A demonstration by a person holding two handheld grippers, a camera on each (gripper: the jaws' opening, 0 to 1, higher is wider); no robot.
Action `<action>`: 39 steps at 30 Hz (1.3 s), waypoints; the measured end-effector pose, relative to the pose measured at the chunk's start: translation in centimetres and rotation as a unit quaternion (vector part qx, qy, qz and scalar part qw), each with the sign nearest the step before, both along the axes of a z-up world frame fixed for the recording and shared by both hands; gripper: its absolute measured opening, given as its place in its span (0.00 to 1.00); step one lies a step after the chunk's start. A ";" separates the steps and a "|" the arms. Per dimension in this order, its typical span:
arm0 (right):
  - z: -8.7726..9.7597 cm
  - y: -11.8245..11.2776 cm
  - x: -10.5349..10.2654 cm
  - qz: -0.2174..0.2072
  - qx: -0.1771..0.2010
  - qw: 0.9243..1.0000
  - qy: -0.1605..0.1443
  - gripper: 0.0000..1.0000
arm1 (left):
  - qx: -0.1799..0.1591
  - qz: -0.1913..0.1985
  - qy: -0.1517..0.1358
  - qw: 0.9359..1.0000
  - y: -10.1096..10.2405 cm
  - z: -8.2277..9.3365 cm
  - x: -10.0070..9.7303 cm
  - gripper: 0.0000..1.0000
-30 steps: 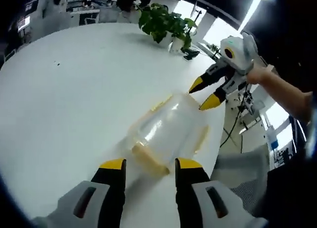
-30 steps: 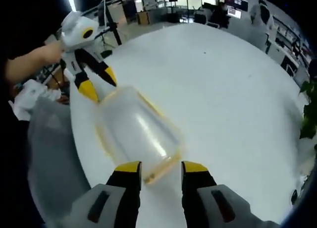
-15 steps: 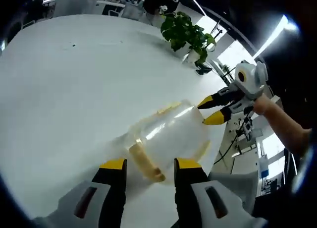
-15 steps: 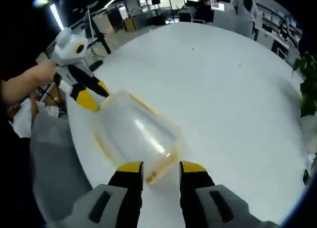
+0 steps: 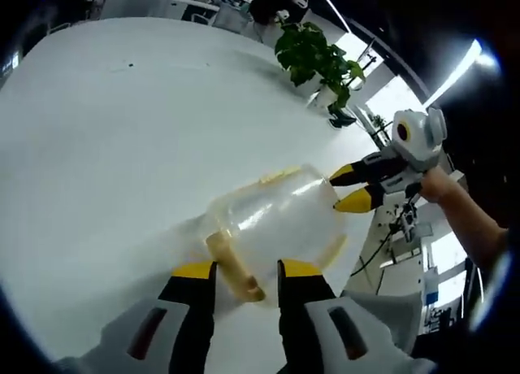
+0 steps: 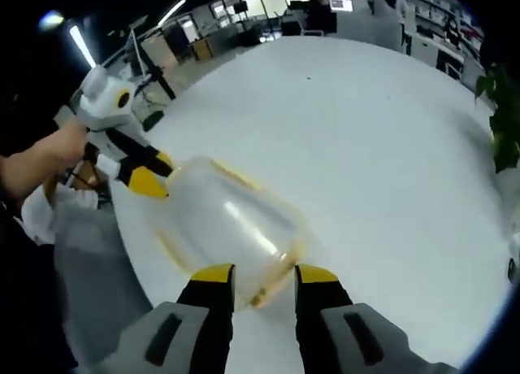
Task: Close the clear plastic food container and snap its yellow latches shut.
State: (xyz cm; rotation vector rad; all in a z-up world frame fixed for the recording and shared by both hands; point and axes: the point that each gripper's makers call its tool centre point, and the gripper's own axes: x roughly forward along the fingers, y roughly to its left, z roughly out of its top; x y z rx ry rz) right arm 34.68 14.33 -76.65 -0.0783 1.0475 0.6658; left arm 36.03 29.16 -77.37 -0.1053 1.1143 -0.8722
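Observation:
The clear plastic container (image 5: 280, 219) (image 6: 231, 223) lies on the white round table (image 5: 106, 130) (image 6: 366, 138), close to its edge. Yellow latches (image 5: 234, 268) hang at its ends and sides. My left gripper (image 5: 246, 270) is open, its jaws standing close on either side of the near end latch. It also reaches the container's far end in the right gripper view, as the left gripper (image 6: 153, 171). My right gripper (image 6: 264, 275) is open with the opposite end's yellow rim (image 6: 272, 286) between its jaws. In the left gripper view, the right gripper (image 5: 348, 189) touches the container's far end.
A potted green plant (image 5: 317, 61) stands at the table's far side. A person's forearm (image 5: 471, 228) (image 6: 32, 158) holds each gripper. Off the table edge are a grey cloth-covered seat (image 6: 89, 276) and office desks (image 6: 325, 0) in the background.
My left gripper's jaws have narrowed around the end latch and moved closer to the container. The right gripper has stayed at the other end, its jaw gap much the same.

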 end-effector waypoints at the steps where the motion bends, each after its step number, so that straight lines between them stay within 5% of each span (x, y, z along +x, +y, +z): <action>1: -0.1 -0.1 0.1 -0.005 0.001 1.000 0.005 0.27 | -0.001 0.004 0.001 1.000 0.0 0.0 0.1 0.30; 4: -0.3 -0.1 -0.1 -0.028 0.017 0.999 0.034 0.27 | -0.001 0.004 0.000 1.000 -0.1 -0.1 0.0 0.30; 21: -0.3 0.0 0.0 -0.018 0.006 1.000 0.022 0.19 | 0.013 0.002 -0.004 1.000 -1.4 -0.9 -0.1 0.25; 29: -0.4 -0.1 0.1 -0.029 -0.008 0.998 0.049 0.16 | 0.022 0.010 -0.001 1.000 -1.2 -0.6 0.0 0.24; 34: -0.5 -0.2 -0.2 -0.066 0.039 0.994 0.081 0.14 | 0.027 0.017 0.004 0.999 -0.8 -0.4 0.1 0.24; 39: -0.6 -0.4 0.0 -0.086 0.049 0.993 0.060 0.14 | 0.026 0.022 0.008 0.999 -0.8 -0.4 0.0 0.24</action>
